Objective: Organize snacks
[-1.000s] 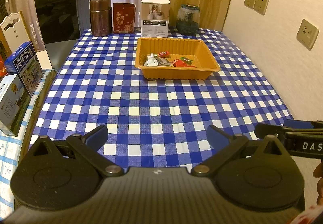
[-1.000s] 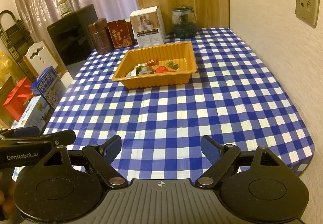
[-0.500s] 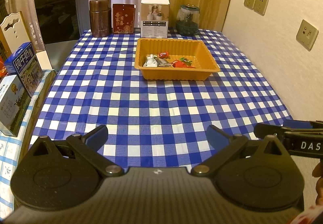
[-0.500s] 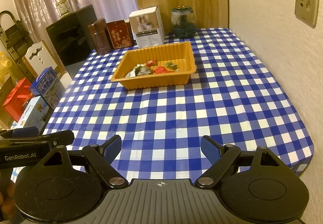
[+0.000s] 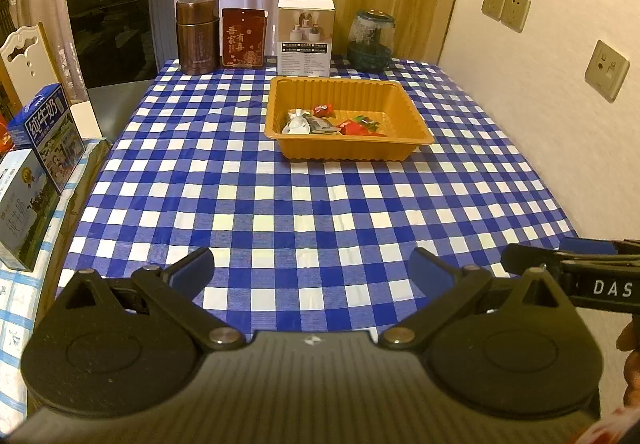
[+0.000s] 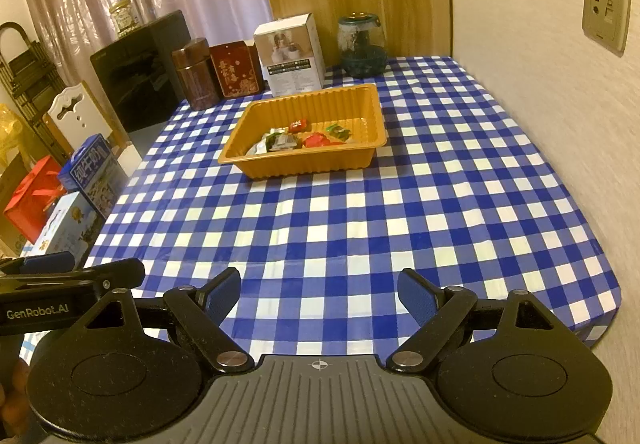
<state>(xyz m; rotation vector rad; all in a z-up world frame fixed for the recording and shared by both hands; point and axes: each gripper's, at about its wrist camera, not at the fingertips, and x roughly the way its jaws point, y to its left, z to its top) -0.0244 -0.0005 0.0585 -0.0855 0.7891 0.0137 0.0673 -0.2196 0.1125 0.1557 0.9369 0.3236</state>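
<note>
An orange plastic tray [image 5: 416, 132] [image 6: 240, 158] sits toward the far side of the blue-and-white checked table. Several wrapped snacks [image 5: 328, 122] [image 6: 304, 138] lie in it, red, green and white ones. My left gripper [image 5: 312, 268] hovers open over the table's near edge with nothing between its blue pads. My right gripper [image 6: 320, 294] is open too and holds nothing, far short of the tray. Each gripper's arm shows at the edge of the other's view.
Along the table's far edge stand a brown canister [image 5: 198, 34], a red box [image 5: 243, 37], a white carton [image 5: 306, 36] and a glass jar [image 5: 372, 40]. Milk cartons [image 5: 48, 132] sit left of the table. A wall [image 5: 560, 104] borders the right side.
</note>
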